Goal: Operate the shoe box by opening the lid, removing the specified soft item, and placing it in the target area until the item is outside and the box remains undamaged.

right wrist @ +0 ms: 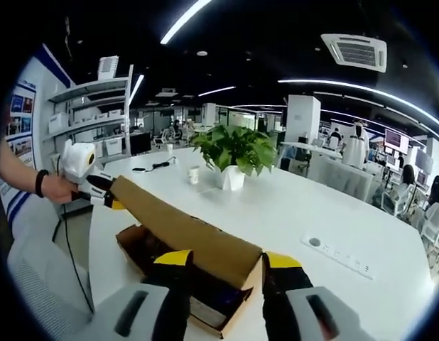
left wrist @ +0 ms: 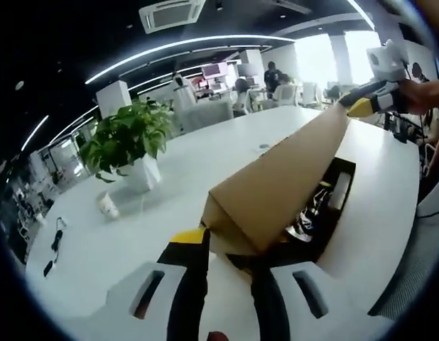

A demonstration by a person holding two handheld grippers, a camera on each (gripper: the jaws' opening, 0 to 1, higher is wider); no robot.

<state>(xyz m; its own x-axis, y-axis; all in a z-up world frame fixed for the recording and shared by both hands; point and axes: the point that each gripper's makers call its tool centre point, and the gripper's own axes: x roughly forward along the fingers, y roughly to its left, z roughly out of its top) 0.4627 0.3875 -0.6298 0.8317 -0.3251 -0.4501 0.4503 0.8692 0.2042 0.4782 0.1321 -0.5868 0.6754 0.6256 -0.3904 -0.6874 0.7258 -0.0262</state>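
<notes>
A brown cardboard shoe box (right wrist: 131,243) lies open on the white table (right wrist: 290,206). Its lid (right wrist: 184,231) is lifted and tilted over it. My right gripper (right wrist: 228,261) is shut on the lid's near end, which sits between the yellow-tipped jaws. At the far end is my left gripper (right wrist: 102,193), held by a hand (right wrist: 56,188). In the left gripper view the lid (left wrist: 283,177) runs from my left gripper (left wrist: 226,249), shut on its near corner, up to the right gripper (left wrist: 363,105). Dark items (left wrist: 320,206) with some white lie inside the box (left wrist: 347,186).
A potted plant (left wrist: 127,142) (right wrist: 234,153) and a paper cup (left wrist: 108,206) (right wrist: 194,175) stand on the table beyond the box. A cable (left wrist: 55,241) lies near the table edge. A socket strip (right wrist: 340,256) is set in the tabletop. People and desks fill the background.
</notes>
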